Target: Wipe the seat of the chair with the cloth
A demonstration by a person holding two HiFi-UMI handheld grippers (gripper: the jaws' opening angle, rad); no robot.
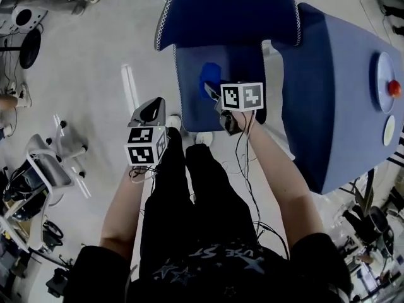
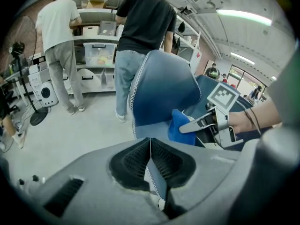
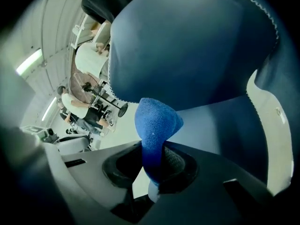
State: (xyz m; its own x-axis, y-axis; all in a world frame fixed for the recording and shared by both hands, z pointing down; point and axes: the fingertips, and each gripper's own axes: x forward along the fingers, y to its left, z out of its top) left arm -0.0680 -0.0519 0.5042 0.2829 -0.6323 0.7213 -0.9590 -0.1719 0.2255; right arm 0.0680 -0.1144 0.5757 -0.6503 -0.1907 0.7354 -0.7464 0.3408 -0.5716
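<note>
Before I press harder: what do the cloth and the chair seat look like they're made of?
Cloth: bright blue with a nubby, matte pile, likely microfibre or terry. It bunches softly where the right claw pinches it.
Chair seat: smooth blue covering with a faint sheen and white stitching along the edge, probably faux leather or a coated fabric. I can't tell which.

The person wore a black short-sleeved shirt (image 1: 208, 271) printed with pale stars and letters, and black trousers (image 1: 189, 194). Thin black cables (image 1: 250, 188) trailed along the right forearm. The left tongs (image 1: 151, 110) and right tongs (image 1: 211, 91) were grey, with black ribbed pads (image 2: 133, 161) and white cubes (image 1: 146, 145) bearing black square markers.
</note>
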